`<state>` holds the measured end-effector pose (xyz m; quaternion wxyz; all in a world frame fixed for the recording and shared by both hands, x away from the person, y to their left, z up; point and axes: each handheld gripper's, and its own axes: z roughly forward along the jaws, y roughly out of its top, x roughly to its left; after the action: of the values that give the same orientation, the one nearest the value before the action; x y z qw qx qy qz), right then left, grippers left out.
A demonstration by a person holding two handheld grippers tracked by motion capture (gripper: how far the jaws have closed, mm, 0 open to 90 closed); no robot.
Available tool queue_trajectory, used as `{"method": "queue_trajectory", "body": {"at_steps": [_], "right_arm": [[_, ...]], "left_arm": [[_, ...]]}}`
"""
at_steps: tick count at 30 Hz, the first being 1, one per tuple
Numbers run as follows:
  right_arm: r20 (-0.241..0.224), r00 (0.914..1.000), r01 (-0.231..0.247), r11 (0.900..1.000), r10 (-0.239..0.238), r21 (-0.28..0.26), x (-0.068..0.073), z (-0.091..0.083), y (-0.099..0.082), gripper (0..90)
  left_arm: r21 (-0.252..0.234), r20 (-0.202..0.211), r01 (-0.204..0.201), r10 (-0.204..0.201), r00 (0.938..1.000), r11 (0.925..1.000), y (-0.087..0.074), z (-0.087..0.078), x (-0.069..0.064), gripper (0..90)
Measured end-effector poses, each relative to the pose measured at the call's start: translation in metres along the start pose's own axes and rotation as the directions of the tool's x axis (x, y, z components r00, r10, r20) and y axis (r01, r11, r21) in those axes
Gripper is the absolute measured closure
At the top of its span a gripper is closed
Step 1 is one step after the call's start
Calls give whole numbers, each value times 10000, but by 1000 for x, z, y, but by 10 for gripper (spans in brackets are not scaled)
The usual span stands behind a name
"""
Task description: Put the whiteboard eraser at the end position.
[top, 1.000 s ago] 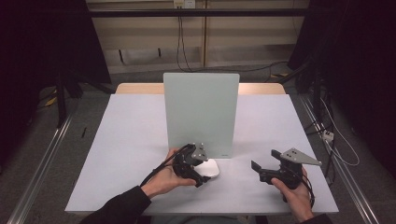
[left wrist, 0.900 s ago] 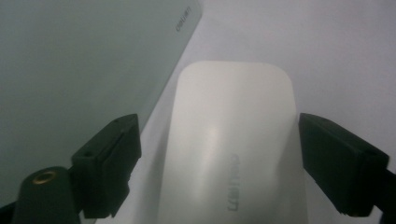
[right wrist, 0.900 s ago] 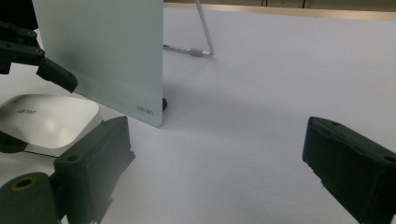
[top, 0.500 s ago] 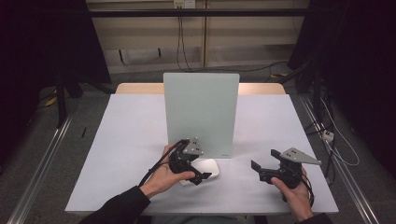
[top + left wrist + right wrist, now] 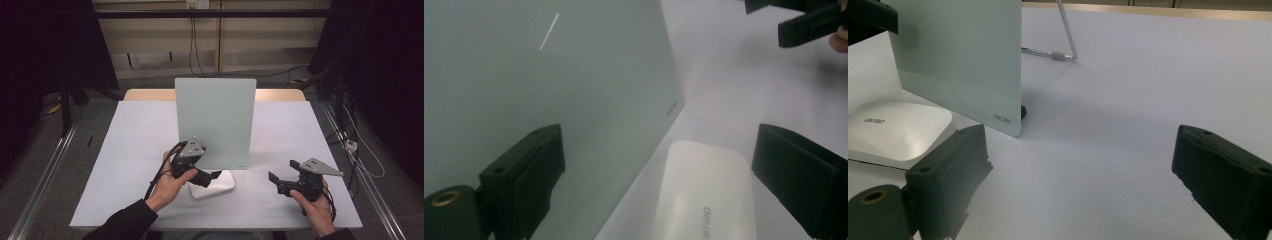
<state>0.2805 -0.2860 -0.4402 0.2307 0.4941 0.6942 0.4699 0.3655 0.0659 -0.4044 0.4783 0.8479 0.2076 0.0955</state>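
At the near edge of the table [image 5: 125, 150], the left gripper [image 5: 215, 174] is held just above a white rounded eraser [image 5: 212, 184]. Its jaws have just been opening and are now spread wide, with nothing pinched between them; in the left gripper view the eraser [image 5: 704, 200] is seen lying below and between the pads, untouched. To the right, well apart, the right gripper [image 5: 273, 178] is held over bare table, its jaws likewise spread and empty. Just behind the eraser, a pale green glass board [image 5: 215, 120] is stood upright, propped on a wire stand [image 5: 1063, 35].
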Motion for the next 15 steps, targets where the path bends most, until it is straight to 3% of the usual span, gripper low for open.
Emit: {"method": "queue_trajectory", "body": {"at_steps": [5,7,10,15], "right_arm": [[-8,10000,26,10000,-26,44,0,1,0,75],[-11,10000,2,10000,-1,30,0,1,1,75],[1,10000,81,10000,-81,19,1,1,0,75],[-14,10000,66,10000,-66,28,1,0,0,76]], "left_arm": [[-568,-277,441,-458,9986,9974,0,-13,8,56],[-682,-732,271,-321,9968,9973,0,-18,11,56],[-865,-629,531,-586,9963,9948,-1,-25,14,55],[-799,-1014,440,-521,9935,9958,-6,-38,16,55]]}}
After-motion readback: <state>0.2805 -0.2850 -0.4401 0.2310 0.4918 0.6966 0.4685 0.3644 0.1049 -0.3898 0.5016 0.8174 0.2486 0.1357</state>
